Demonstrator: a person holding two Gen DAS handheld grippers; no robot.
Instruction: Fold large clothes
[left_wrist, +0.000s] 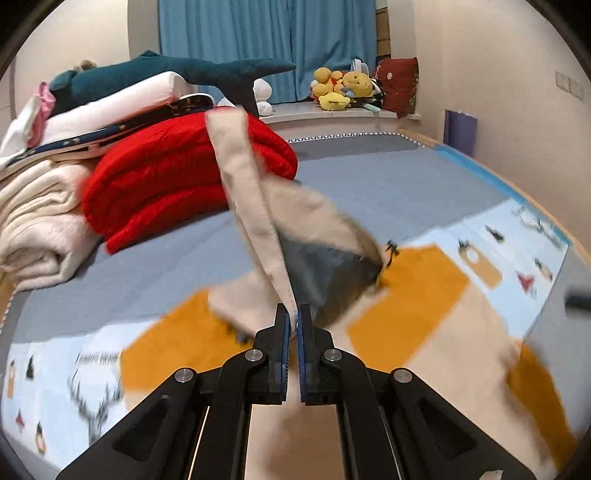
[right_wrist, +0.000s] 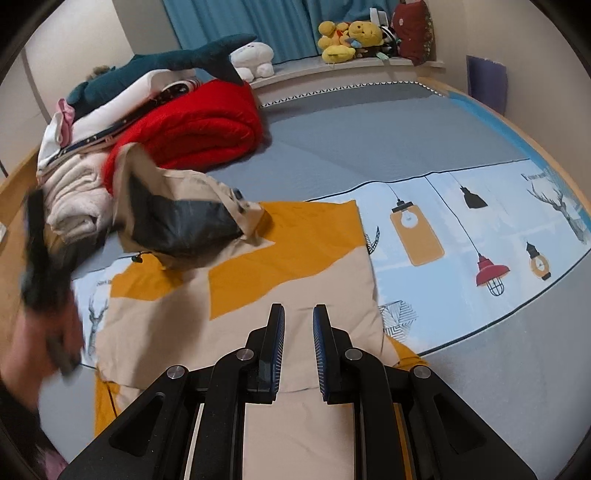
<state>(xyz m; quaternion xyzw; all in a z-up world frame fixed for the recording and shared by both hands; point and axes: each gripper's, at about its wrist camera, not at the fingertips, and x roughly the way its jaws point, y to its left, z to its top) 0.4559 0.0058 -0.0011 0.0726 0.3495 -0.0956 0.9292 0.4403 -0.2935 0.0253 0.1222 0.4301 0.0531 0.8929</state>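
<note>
Two grippers over the jacket (right_wrist: 295, 273) on the bed (right_wrist: 369, 147). Left gripper (left_wrist: 294, 318) clenched on the lifted beige sleeve (left_wrist: 255, 206). Right gripper (right_wrist: 298, 317) parted, holding nothing.

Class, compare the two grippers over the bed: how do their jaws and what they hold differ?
The left gripper has its jaws shut on the beige jacket, lifting a flap; the right gripper has a gap between its jaws and holds nothing. The left's view is blurred; the right's is sharp. Both have black frames and blue pads.
</note>
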